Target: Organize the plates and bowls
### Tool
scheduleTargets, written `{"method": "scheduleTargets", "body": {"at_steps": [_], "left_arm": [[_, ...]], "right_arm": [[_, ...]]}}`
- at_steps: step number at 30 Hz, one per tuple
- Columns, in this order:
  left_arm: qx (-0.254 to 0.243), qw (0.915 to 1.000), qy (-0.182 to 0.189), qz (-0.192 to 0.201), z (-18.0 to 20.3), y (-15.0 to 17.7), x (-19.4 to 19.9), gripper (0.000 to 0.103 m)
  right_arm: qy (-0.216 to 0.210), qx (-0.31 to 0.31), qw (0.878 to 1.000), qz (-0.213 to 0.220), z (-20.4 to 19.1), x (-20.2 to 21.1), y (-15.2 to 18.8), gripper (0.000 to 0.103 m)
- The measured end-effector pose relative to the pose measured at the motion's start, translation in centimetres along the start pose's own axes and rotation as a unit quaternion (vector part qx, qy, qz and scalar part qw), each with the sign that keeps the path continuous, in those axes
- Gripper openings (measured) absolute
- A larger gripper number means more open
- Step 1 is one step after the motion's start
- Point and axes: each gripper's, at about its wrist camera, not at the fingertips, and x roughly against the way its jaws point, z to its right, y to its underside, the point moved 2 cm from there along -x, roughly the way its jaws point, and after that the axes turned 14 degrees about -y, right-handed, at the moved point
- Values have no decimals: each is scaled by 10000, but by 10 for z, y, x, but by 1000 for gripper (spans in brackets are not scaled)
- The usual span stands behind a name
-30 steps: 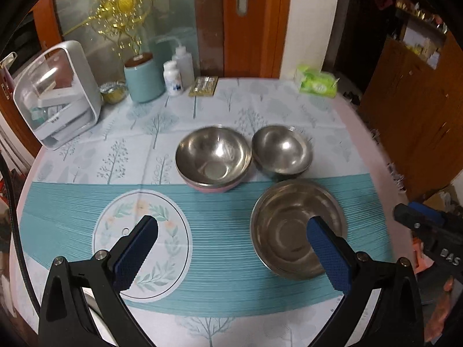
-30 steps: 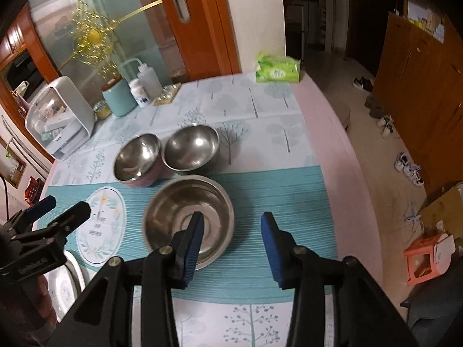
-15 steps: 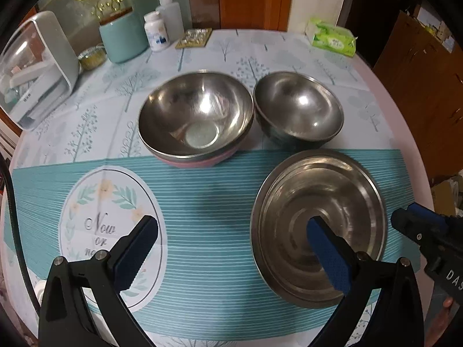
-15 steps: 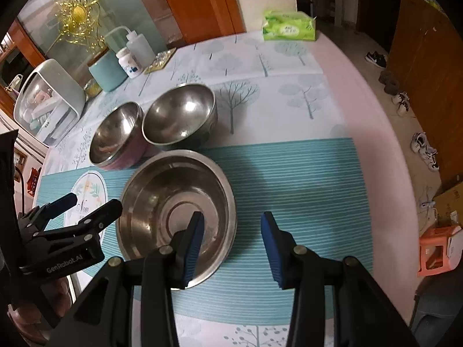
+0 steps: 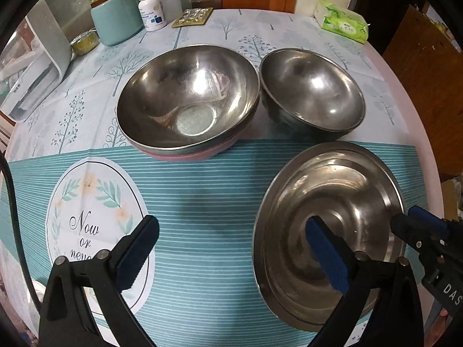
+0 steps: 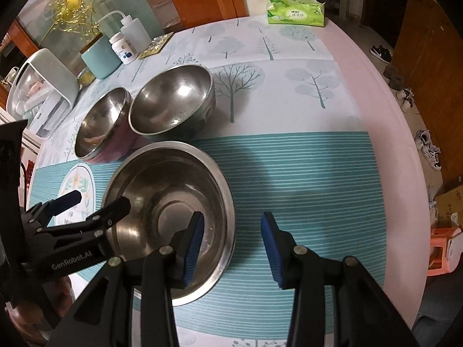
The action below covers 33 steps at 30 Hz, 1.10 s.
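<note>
The shallow steel plate (image 5: 341, 202) lies on the striped tablecloth (image 5: 202, 202), straddled on opposite rims by both tongs. The left gripper (image 5: 231, 256) stands wide apart, its right pad over the plate's hollow, nothing clamped. The right gripper (image 6: 231, 248) is also apart, empty, its left pad inside the rim. Beyond both sit the pink-based bowl (image 5: 188, 98) and the smaller bowl (image 5: 312, 89).

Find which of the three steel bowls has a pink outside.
The bowl at the back left, widest of the two deep ones. A pink outer shell shows under its rim; the smaller deep bowl beside it is dark outside, and the shallow front dish is bare steel.
</note>
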Motion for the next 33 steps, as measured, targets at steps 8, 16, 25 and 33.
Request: {"method": "scheduleTargets", "body": {"at_steps": [8, 16, 25, 33], "left_arm": [[13, 9973, 530, -516, 4, 0, -20, 40], [2, 9967, 721, -366, 3, 5, -6, 16], [-48, 9978, 657, 69, -20, 15, 51, 14], [-40, 9970, 602, 481, -50, 34, 111, 14]], "right_arm": [[-186, -129, 9993, -302, 3, -20, 1, 11], [-308, -208, 9988, -322, -3, -18, 1, 10], [-496, -85, 9987, -48, -29, 19, 8, 10], [-722, 142, 9966, 365, -64, 69, 22, 9]]}}
